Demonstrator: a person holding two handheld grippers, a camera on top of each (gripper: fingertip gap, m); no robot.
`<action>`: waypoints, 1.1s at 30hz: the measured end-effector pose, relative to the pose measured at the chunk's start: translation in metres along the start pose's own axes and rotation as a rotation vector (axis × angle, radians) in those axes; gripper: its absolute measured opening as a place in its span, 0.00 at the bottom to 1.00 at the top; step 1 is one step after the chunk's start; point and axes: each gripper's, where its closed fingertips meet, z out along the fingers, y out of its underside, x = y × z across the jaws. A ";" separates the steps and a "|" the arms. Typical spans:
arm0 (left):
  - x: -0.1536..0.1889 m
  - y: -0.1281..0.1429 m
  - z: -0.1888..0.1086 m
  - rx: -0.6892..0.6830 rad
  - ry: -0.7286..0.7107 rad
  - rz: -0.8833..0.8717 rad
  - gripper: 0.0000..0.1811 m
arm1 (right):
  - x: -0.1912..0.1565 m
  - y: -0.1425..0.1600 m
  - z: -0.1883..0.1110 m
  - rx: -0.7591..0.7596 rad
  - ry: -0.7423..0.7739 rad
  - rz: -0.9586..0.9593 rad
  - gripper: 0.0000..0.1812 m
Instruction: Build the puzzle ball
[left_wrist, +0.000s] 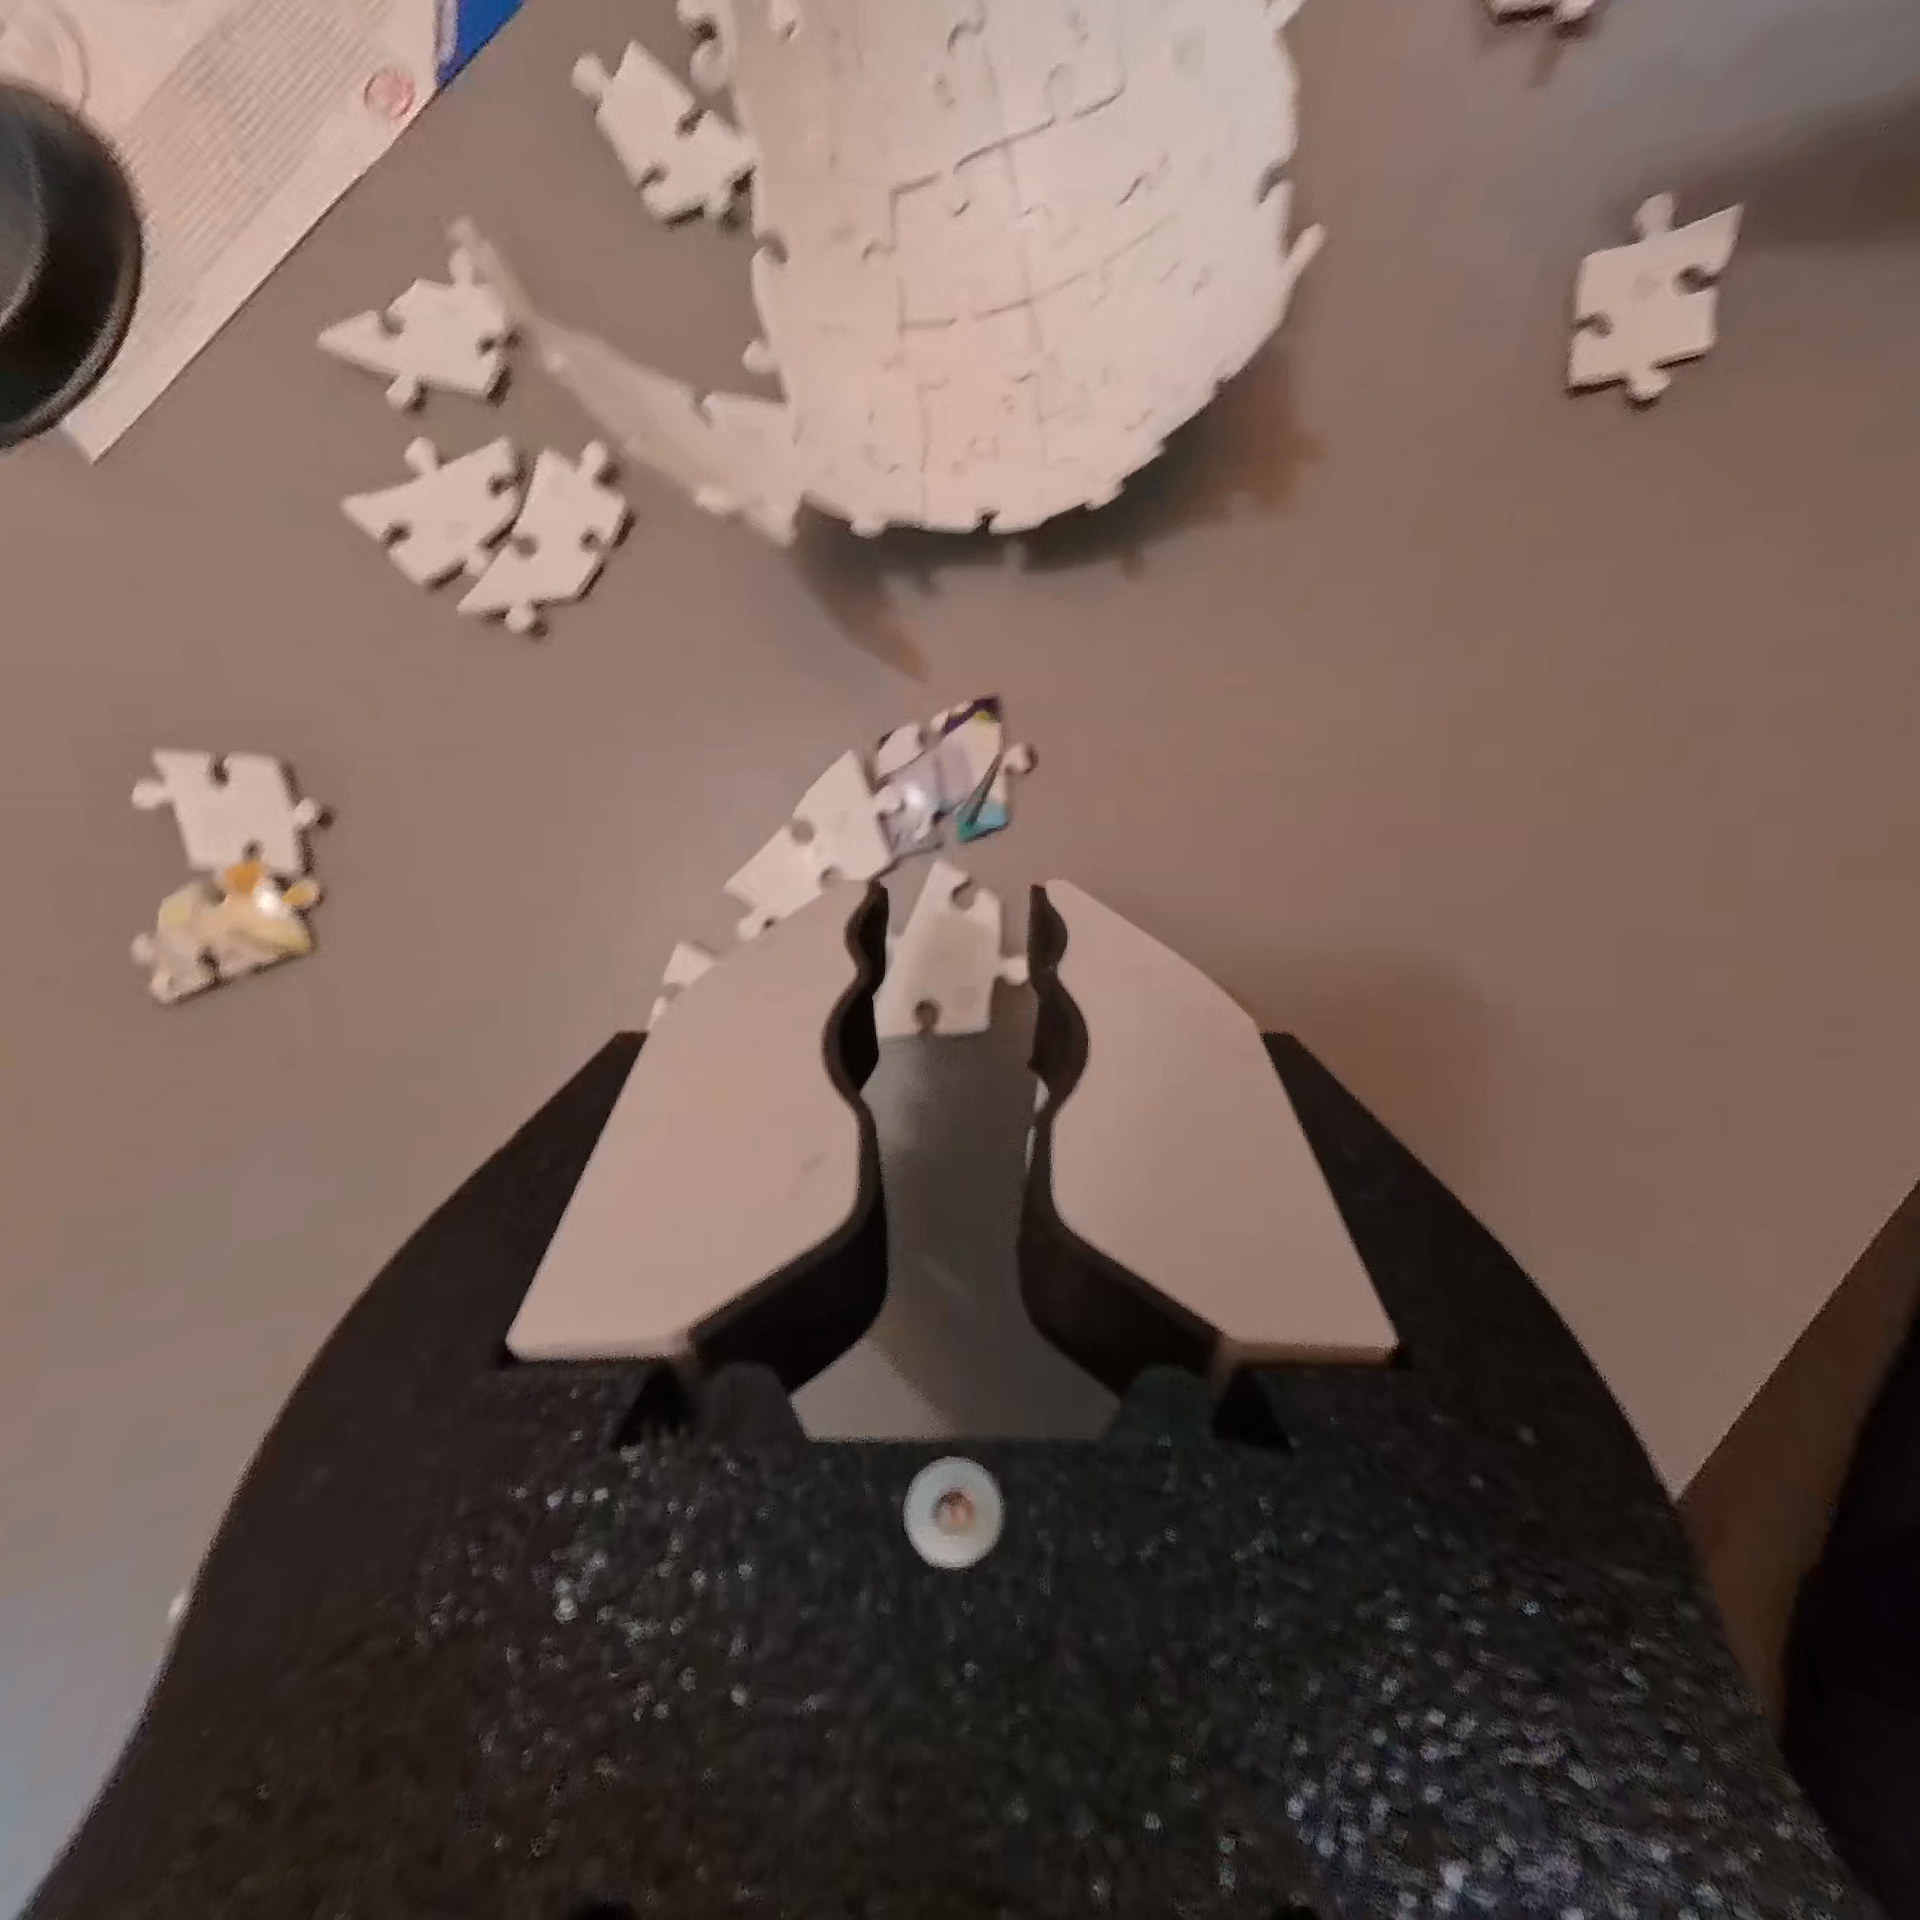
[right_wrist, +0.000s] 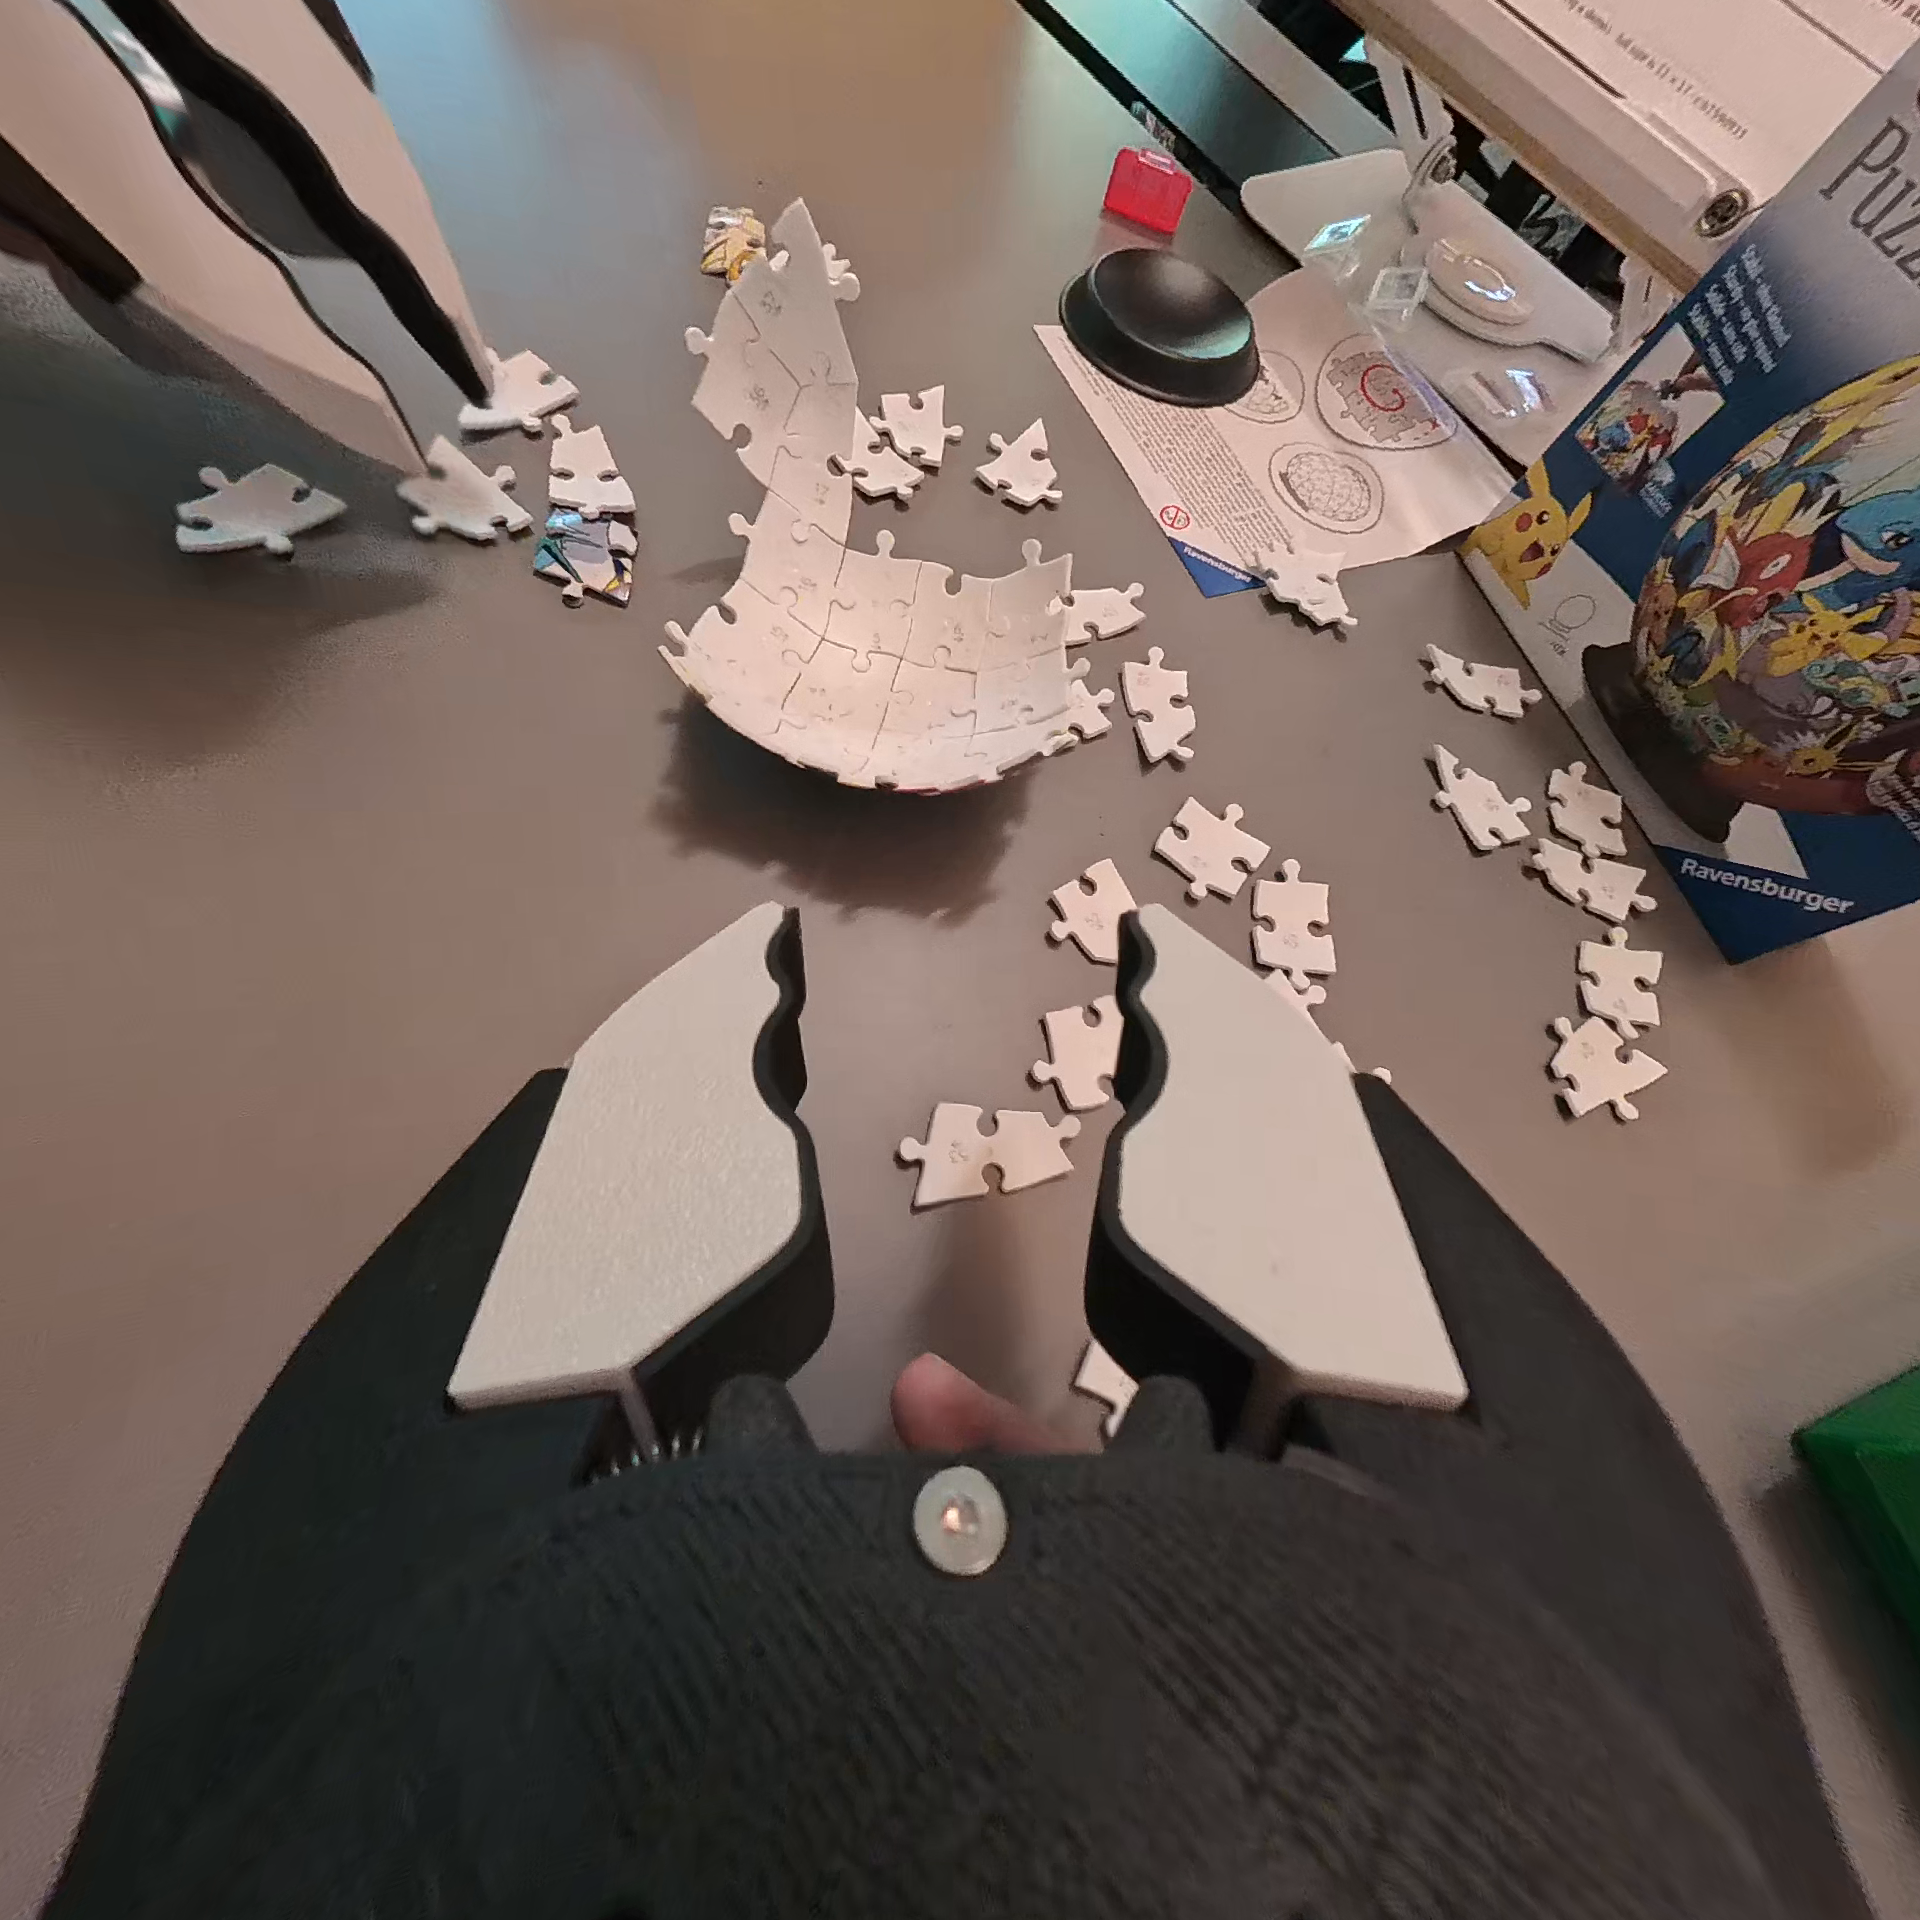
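White loose puzzle piece (left_wrist: 943, 964) sits between narrowly parted left gripper (left_wrist: 956, 899); pinch its edges squarely. Right gripper (right_wrist: 961, 920) wide, empty, near curved white part-built shell (right_wrist: 894, 665).

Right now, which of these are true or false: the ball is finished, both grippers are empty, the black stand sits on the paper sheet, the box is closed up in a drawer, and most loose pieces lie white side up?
1. The ball is finished. False: it is only a partial bowl-shaped shell.
2. The left gripper and right gripper hold nothing. True.
3. The black stand sits on the paper sheet. True.
4. The box is in a drawer. False: it stands on the table.
5. Most loose pieces lie white side up. True.
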 end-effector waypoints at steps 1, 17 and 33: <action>-0.006 0.002 -0.002 -0.001 -0.019 -0.021 0.14 | 0.001 0.000 -0.001 0.001 0.003 0.000 0.32; 0.003 -0.014 0.035 -0.125 0.135 0.693 0.21 | -0.005 0.008 -0.013 0.012 -0.076 -0.046 0.32; 0.013 -0.007 0.036 -0.093 0.280 0.476 0.00 | -0.011 0.009 -0.012 0.017 -0.113 -0.061 0.32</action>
